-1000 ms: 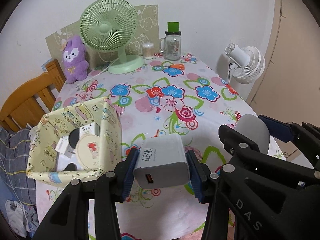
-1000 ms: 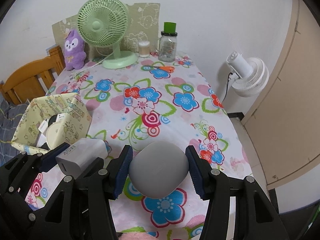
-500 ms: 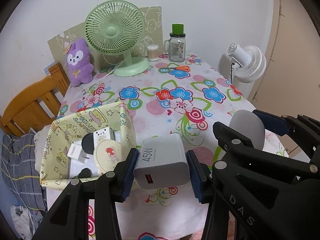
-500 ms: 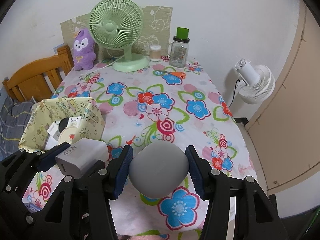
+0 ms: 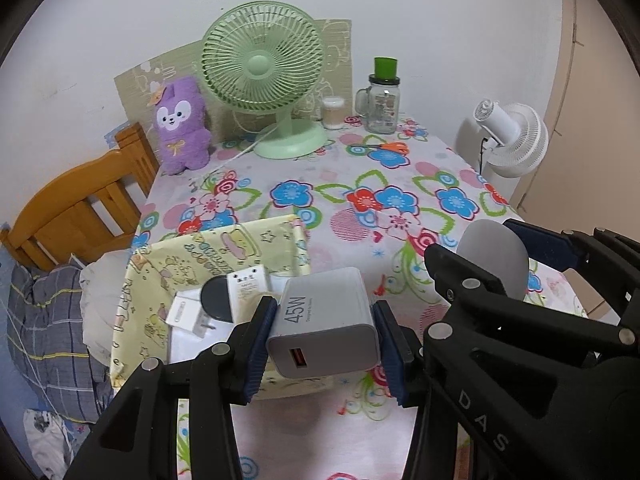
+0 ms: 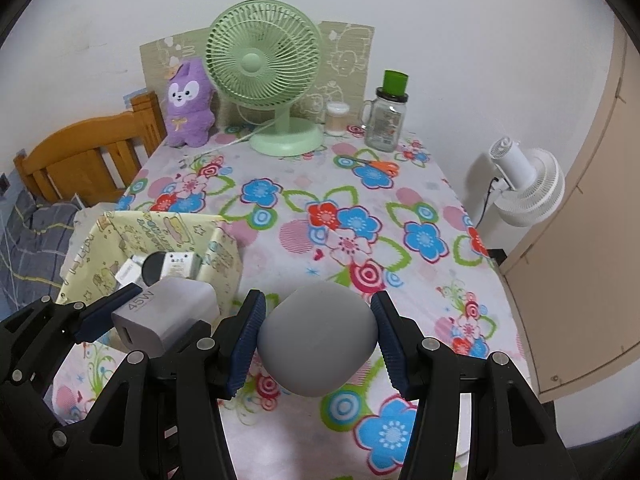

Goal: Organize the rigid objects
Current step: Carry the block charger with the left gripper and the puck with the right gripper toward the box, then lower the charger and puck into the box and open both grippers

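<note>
My left gripper (image 5: 325,344) is shut on a white 45W charger (image 5: 324,324) and holds it above the near right corner of a yellow patterned box (image 5: 224,248). The charger also shows in the right wrist view (image 6: 168,316). The box (image 6: 120,232) holds a white plug, a dark round item and other small white items. My right gripper (image 6: 318,340) is shut on a grey rounded object (image 6: 318,336) above the flowered tablecloth, just right of the left gripper. The grey object also shows in the left wrist view (image 5: 494,256).
A green desk fan (image 5: 264,68), a purple plush (image 5: 182,124), a small jar (image 5: 333,111), a glass mug with a green lid (image 5: 384,100) and orange scissors (image 5: 384,147) stand at the table's far end. A wooden chair (image 5: 72,208) is on the left, a white fan (image 5: 512,136) on the right.
Both grippers have pulled back and shifted left with their objects held. The charger now hangs over the box's near right corner, and the box contents show more.
</note>
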A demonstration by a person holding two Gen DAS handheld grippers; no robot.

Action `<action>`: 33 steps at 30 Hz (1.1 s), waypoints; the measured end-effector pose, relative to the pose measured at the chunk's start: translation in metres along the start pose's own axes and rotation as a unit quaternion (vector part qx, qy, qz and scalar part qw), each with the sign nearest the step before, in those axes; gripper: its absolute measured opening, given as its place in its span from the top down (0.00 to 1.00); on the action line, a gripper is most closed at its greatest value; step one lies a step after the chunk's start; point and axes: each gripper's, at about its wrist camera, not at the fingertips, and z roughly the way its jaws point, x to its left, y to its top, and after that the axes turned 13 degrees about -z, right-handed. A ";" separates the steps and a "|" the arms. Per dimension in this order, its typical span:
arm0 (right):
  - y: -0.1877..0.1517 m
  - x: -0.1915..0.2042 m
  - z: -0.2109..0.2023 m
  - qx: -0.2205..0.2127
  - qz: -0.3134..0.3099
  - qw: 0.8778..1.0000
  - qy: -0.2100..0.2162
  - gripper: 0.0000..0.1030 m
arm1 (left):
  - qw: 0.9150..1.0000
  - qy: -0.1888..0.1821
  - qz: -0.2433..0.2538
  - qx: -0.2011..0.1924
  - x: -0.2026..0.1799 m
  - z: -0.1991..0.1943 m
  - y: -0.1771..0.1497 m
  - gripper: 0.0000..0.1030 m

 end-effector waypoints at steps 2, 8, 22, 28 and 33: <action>0.004 0.006 0.003 0.001 -0.001 1.000 0.002 0.44 | 1.000 0.002 -0.002 0.002 0.006 0.002 0.001 0.52; 0.015 0.024 0.012 0.003 -0.008 1.000 0.009 0.44 | 1.000 0.007 -0.007 0.005 0.026 0.007 0.005 0.52; 0.033 0.062 0.040 0.021 -0.027 0.999 0.022 0.44 | 0.999 0.012 -0.023 0.024 0.069 0.029 0.010 0.52; 0.038 0.080 0.055 0.031 -0.036 0.998 0.032 0.44 | 0.999 0.017 -0.030 0.035 0.087 0.039 0.009 0.52; 0.043 0.092 0.065 0.035 -0.044 0.998 0.038 0.44 | 0.998 0.024 -0.039 0.042 0.099 0.048 0.008 0.51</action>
